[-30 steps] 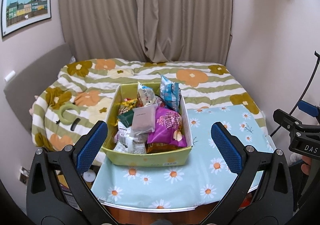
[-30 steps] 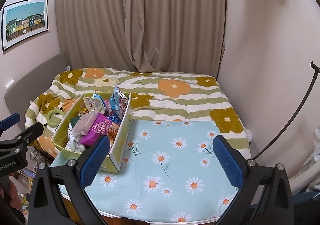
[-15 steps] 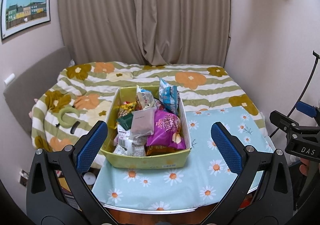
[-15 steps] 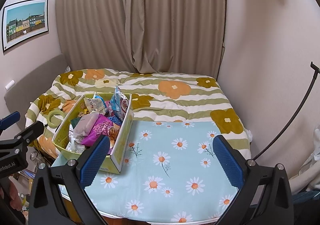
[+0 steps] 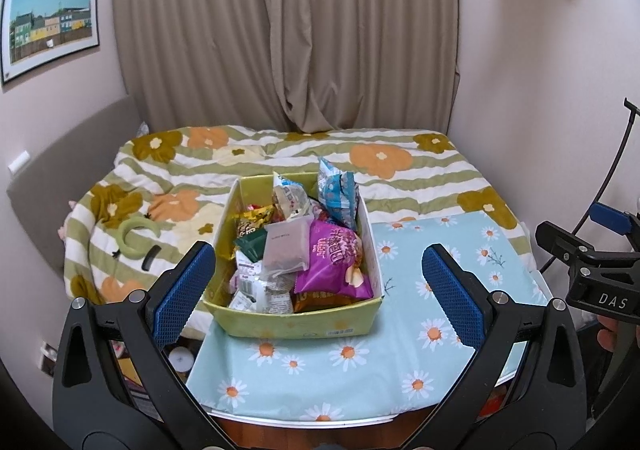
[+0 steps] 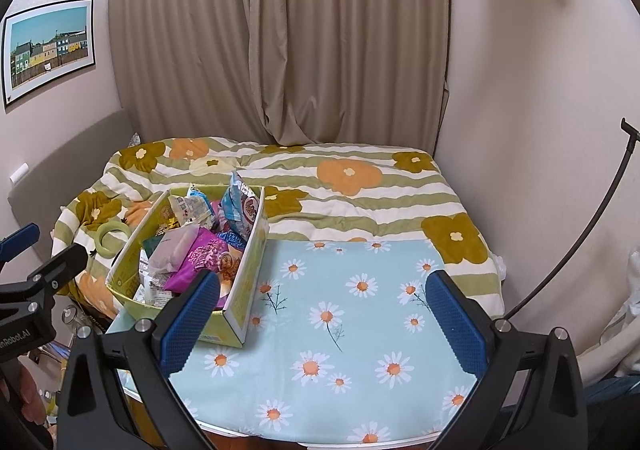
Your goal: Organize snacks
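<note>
While both cameras have drifted only a little over the last second, the snacks themselves have not shifted: the purple bag, the pale flat pouch and the blue-and-white bag lie as they did in the green box, piled above its rim; the box stands on the daisy-cloth desk, at about 10 o'clock from the right hand-held gripper and near 12 o'clock, close in, from the left hand-held gripper. The left view has pulled slightly back and up, so the box sits a touch lower in it; the right view is almost the same. Both hand-held grippers are spread wide and hold nothing; their blue pads frame bare cloth or the box front. The cloth at 12 to 3 o'clock of the box carries no packet; every snack in view is in the box, though what lies under the top layer is probably more packets and cannot be made out. This fits either a box about to be sorted out onto the cloth or one just filled.
</note>
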Action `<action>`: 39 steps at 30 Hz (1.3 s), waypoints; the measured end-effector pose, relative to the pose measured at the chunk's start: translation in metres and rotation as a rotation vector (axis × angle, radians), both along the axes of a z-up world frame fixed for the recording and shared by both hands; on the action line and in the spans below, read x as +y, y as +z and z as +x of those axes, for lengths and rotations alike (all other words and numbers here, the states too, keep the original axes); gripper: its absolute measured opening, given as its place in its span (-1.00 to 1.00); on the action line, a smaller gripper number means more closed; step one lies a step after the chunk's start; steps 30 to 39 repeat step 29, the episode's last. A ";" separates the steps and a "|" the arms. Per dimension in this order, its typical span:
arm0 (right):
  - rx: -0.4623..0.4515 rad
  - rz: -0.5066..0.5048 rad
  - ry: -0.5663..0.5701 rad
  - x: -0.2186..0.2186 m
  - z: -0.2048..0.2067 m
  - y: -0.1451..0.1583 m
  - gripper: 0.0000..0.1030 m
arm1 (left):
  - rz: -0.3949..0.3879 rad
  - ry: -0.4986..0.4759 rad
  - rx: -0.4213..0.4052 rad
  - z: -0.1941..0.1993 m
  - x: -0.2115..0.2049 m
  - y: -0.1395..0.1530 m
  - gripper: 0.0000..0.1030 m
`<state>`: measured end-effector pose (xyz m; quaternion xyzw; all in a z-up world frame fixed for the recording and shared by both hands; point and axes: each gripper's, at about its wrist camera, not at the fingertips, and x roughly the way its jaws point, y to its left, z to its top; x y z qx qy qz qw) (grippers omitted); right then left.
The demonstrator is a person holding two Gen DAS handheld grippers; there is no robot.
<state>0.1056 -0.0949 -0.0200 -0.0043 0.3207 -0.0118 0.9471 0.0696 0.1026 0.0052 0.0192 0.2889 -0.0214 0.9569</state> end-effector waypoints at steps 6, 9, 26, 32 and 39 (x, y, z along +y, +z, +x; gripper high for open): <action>-0.001 0.000 -0.002 0.001 0.001 0.000 0.99 | 0.003 -0.002 0.003 0.000 0.000 0.000 0.99; 0.000 0.006 -0.002 0.001 0.000 0.000 0.99 | 0.004 -0.003 0.003 0.000 0.000 0.001 0.99; -0.001 0.007 -0.003 0.002 0.000 0.000 0.99 | 0.016 -0.019 -0.026 -0.011 0.002 0.006 0.99; -0.003 0.007 -0.002 0.005 -0.002 0.000 0.99 | 0.018 -0.017 -0.027 -0.012 0.002 0.006 0.99; -0.003 0.007 -0.002 0.005 -0.002 0.000 0.99 | 0.018 -0.017 -0.027 -0.012 0.002 0.006 0.99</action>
